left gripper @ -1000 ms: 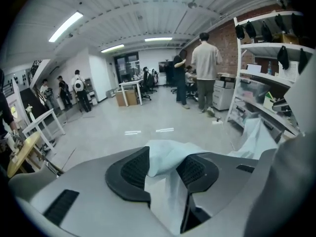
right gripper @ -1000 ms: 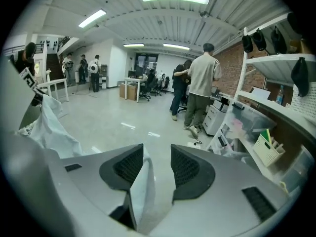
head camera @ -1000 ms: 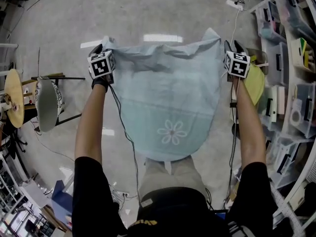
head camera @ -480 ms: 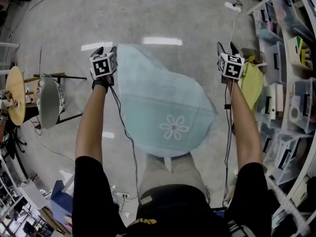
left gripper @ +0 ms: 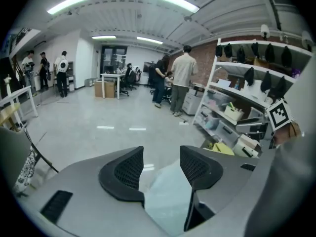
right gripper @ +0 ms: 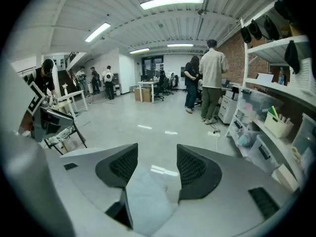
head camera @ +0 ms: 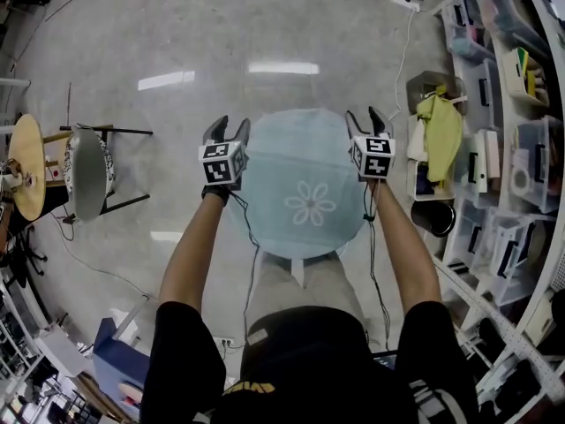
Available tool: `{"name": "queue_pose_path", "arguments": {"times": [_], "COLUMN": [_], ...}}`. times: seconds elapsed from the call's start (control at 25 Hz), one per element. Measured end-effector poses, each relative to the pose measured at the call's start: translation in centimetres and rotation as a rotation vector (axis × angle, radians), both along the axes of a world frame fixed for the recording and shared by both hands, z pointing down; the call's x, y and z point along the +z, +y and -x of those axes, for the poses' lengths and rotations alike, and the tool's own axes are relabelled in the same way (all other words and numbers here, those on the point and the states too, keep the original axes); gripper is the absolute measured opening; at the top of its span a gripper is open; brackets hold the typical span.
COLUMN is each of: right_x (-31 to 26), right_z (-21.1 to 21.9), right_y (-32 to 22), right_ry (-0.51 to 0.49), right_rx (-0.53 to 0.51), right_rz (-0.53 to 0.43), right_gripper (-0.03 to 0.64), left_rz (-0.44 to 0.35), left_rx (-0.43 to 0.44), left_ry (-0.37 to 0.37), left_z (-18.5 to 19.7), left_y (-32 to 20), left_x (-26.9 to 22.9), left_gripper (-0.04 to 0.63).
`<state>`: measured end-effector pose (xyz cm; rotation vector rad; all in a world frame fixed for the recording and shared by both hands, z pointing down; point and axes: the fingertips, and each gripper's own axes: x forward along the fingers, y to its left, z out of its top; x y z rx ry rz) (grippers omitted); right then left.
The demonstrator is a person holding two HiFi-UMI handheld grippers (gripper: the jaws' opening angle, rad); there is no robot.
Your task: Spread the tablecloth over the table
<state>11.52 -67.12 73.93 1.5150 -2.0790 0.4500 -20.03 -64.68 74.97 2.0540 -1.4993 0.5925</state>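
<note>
Tablecloth — pale blue, flower print — lies draped over a round tabletop right in front of you, covering it fully. Your left gripper hovers at its left edge and your right gripper at its right edge. Both sets of jaws are spread wide and released — cloth shows below the gaps, unpinched.

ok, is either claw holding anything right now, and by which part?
Nothing is held. The left claw and right claw both stand open. The tablecloth lies spread below them, ungripped.
</note>
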Motion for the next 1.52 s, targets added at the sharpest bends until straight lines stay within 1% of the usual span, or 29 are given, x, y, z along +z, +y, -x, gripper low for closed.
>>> {"name": "queue_pose_path", "arguments": {"times": [0.12, 0.16, 0.24, 0.32, 0.36, 0.4, 0.52, 0.6, 0.68, 0.8, 0.92, 1.0, 1.08, 1.24, 1.32, 1.4, 1.52], "right_x": [-0.1, -0.5, -1.3, -2.5, -3.4, -4.6, -8.2, -10.1, -11.8, -13.9, -15.7, -17.1, -17.9, -19.1, -20.0, -20.8, -20.9], "right_z": [1.5, 1.9, 3.1, 4.9, 5.8, 6.5, 7.3, 6.7, 5.9, 6.0, 6.0, 5.6, 5.2, 3.7, 3.1, 2.8, 2.3], "right_y": [7.3, 9.6, 14.3, 19.4, 21.9, 24.2, 29.6, 32.3, 34.8, 37.9, 40.9, 43.4, 45.9, 50.1, 52.3, 54.3, 56.9], "right_ry": [-0.012, -0.007, -0.011, -0.024, -0.027, -0.028, -0.035, -0.047, -0.063, -0.073, -0.093, -0.114, -0.128, -0.137, -0.167, -0.198, -0.188], "right_rx": [0.032, 0.054, 0.086, 0.078, 0.07, 0.068, 0.087, 0.086, 0.079, 0.045, -0.005, -0.033, -0.058, -0.079, -0.085, -0.099, -0.156], "right_rz": [0.042, 0.049, 0.076, 0.108, 0.111, 0.104, 0.057, 0.033, 0.022, -0.012, -0.042, -0.031, -0.026, -0.056, -0.069, -0.081, -0.107], "right_gripper": [0.241, 0.224, 0.19, 0.181, 0.17, 0.157, 0.071, 0.034, 0.003, 0.002, 0.002, 0.002, 0.002, 0.002, 0.002, 0.002, 0.002], "left_rz": [-0.015, -0.024, -0.025, -0.015, -0.016, -0.02, -0.042, -0.06, -0.095, -0.125, -0.162, -0.18, -0.181, -0.176, -0.177, -0.185, -0.205], "left_rx": [0.03, 0.044, 0.073, 0.086, 0.088, 0.091, 0.092, 0.082, 0.079, 0.083, 0.045, 0.017, -0.005, 0.016, 0.021, 0.021, 0.036], "left_ry": [0.05, 0.056, 0.057, 0.074, 0.089, 0.102, 0.127, 0.141, 0.145, 0.134, 0.128, 0.133, 0.14, 0.117, 0.108, 0.105, 0.103], "left_z": [-2.4, -2.7, -2.9, -2.8, -2.6, -2.5, -2.2, -3.0, -4.0, -4.2, -4.6, -6.0, -7.7, -12.1, -13.9, -15.1, -16.6], "left_y": [6.9, 9.1, 13.9, 18.4, 20.4, 22.2, 26.2, 28.0, 29.7, 32.9, 36.6, 39.5, 42.9, 49.0, 51.6, 53.3, 55.3], "left_x": [-1.5, -2.3, -3.4, -4.8, -5.6, -6.5, -9.0, -10.6, -12.6, -15.1, -17.6, -18.9, -19.6, -19.7, -19.8, -20.0, -20.6], "left_gripper": [0.235, 0.235, 0.223, 0.214, 0.196, 0.177, 0.109, 0.102, 0.065, 0.027, 0.018, 0.018, 0.018, 0.018, 0.018, 0.018, 0.018]}}
